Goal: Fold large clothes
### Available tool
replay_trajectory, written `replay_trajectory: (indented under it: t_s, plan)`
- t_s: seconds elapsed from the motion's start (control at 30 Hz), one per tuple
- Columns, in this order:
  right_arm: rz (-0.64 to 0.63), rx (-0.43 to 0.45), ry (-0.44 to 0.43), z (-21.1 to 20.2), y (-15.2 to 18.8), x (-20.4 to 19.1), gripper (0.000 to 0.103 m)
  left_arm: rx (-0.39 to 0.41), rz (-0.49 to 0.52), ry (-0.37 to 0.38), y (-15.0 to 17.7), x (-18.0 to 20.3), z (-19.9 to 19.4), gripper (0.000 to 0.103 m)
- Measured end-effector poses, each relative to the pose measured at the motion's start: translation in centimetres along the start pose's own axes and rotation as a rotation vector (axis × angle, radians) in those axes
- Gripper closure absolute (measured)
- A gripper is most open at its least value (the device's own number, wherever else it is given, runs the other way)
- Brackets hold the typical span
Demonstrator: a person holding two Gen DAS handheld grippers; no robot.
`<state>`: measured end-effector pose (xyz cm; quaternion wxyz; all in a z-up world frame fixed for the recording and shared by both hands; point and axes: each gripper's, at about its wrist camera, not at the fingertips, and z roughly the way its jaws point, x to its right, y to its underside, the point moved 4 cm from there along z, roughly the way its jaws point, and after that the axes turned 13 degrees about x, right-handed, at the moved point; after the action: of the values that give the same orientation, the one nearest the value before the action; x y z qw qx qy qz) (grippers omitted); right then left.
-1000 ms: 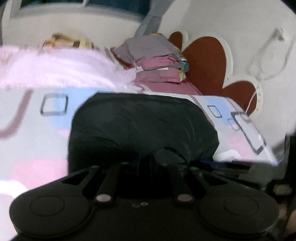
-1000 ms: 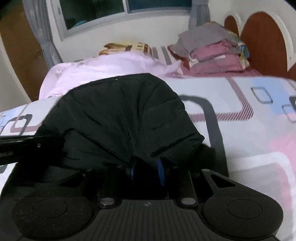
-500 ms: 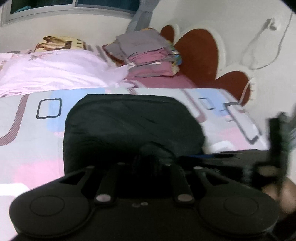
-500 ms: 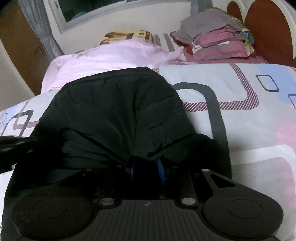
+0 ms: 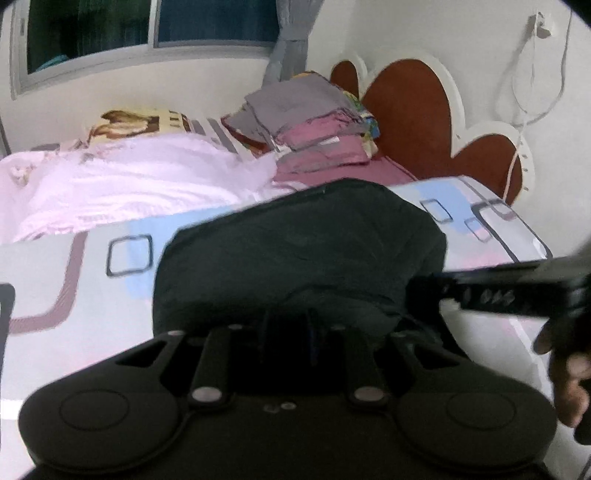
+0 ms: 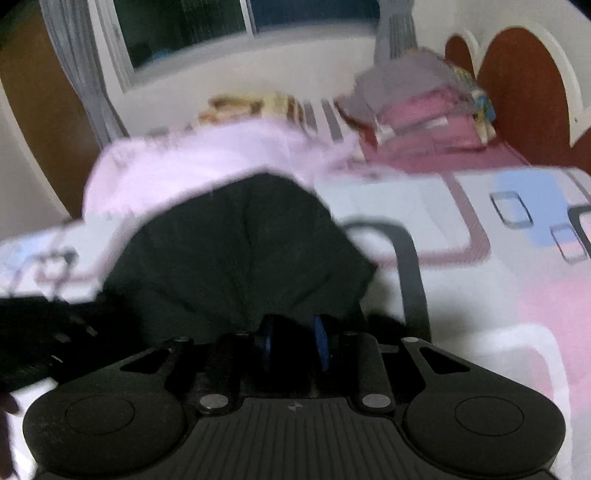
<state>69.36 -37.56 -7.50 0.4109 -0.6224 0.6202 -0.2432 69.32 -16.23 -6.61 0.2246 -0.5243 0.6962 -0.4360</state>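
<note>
**Dark garment pinched at its near edge by both grippers**

The black garment sits in the centre of both frames, spread over the patterned bedspread, its near hem gathered into folds at the bottom centre. In the right wrist view the right gripper has its blue-padded fingers pressed together on that bunched hem. In the left wrist view the left gripper is likewise pinching the dark cloth, though its fingertips are mostly buried in the fabric. At the right edge of the left view the other gripper's body reaches in beside the garment, held by the person's hand. Behind the garment, in the upper left, lies a pale pink blanket. A stack of folded clothes sits in the upper centre, just beside the brown headboard. A window crosses the top left.
</note>
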Motion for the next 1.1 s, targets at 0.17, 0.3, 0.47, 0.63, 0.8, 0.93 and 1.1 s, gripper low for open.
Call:
replay_trajectory:
  t_s: [0.17, 0.3, 0.47, 0.63, 0.8, 0.93, 1.1]
  plan:
    - [-0.063, -0.024, -0.008, 3.7, -2.2, -1.3, 0.079, -0.006, -0.003, -0.018, -1.8, -0.9, 2.8, 0.081]
    - [-0.122, -0.212, 0.069, 8.6, 1.2, 0.7, 0.079, -0.109, -0.053, 0.014, -1.5, -1.2, 6.8, 0.082]
    - [-0.022, -0.219, 0.055, 10.3, 3.5, 3.1, 0.079, -0.153, -0.019, -0.036, 0.4, -0.4, 9.5, 0.082]
    - [0.048, -0.011, 0.092, 8.7, 5.5, 3.1, 0.079, -0.072, 0.048, -0.079, 1.7, 0.9, 8.7, 0.082]
    - [0.074, 0.201, 0.171, 6.9, 7.5, 1.9, 0.079, -0.019, 0.073, -0.054, 2.1, 0.8, 7.7, 0.082]
    - [0.106, 0.291, 0.167, 6.6, 8.2, 2.1, 0.079, 0.067, 0.114, -0.083, 3.1, 1.4, 7.3, 0.082]
    - [0.064, 0.233, 0.156, 7.1, 7.5, 1.9, 0.079, 0.057, 0.155, -0.104, 3.0, 1.9, 7.7, 0.082]
